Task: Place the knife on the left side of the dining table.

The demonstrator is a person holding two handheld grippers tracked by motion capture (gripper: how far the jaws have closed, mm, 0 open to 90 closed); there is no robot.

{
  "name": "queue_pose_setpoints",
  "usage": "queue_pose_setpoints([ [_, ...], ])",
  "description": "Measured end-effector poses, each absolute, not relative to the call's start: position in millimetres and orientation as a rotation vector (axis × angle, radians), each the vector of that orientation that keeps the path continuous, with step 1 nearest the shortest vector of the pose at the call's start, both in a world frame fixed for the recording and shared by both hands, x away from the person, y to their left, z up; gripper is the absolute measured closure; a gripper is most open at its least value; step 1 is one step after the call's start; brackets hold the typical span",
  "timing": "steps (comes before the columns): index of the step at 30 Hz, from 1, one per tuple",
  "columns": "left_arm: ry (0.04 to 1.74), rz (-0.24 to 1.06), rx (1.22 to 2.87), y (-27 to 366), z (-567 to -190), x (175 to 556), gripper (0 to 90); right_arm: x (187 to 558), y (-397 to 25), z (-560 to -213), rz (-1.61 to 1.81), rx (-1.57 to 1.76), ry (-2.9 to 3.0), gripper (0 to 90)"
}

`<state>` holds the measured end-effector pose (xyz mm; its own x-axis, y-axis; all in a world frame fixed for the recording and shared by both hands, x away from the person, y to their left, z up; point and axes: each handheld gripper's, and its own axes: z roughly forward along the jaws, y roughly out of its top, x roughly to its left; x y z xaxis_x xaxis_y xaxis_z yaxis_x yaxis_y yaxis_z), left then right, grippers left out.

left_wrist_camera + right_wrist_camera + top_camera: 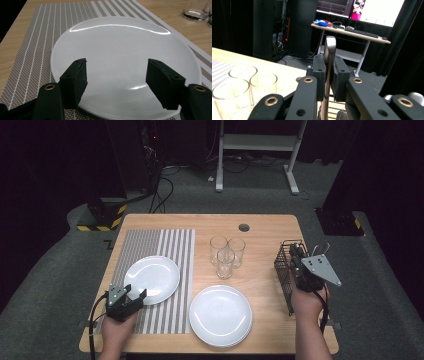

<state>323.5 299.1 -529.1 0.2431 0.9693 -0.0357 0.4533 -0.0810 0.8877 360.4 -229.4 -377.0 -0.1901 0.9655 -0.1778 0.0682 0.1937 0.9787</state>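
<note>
The left gripper [131, 296] hangs at the near rim of the white plate [152, 279] that lies on the striped placemat [172, 245], its fingers [74, 82] spread wide with nothing between them. The right gripper [296, 256], well to the right of that placemat past the three glasses [226, 253], has its fingers [320, 72] pressed shut on a flat metal utensil handle [329, 53] standing in the black wire caddy [285, 272]. I judge the smooth plate could slip or skid across the placemat if the left fingers close on too little rim, and lifting the utensil could tip the light caddy toward the tabletop [265, 230] edge. No brand, label or readable writing shows anywhere.
</note>
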Motion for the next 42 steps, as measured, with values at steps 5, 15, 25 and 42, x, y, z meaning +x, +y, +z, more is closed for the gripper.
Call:
queue_pose_setpoints([
  [5,1.334,0.772,1.676,299.0,-529.2,323.4,33.6,358.3,-229.6,-374.1,1.17,1.03,1.469,83.2],
  [15,1.333,0.773,1.675,298.9,-529.2,323.2,33.6,353.2,-229.2,-367.8,1.197,1.01,1.428,83.3],
  [25,1.331,0.772,1.675,298.9,-529.2,323.1,33.6,350.6,-229.7,-361.5,1.209,0.998,1.397,83.3],
  [42,1.329,0.768,1.68,298.8,-529.3,323.4,33.6,344.4,-225.4,-349.3,1.228,0.953,1.35,83.3],
])
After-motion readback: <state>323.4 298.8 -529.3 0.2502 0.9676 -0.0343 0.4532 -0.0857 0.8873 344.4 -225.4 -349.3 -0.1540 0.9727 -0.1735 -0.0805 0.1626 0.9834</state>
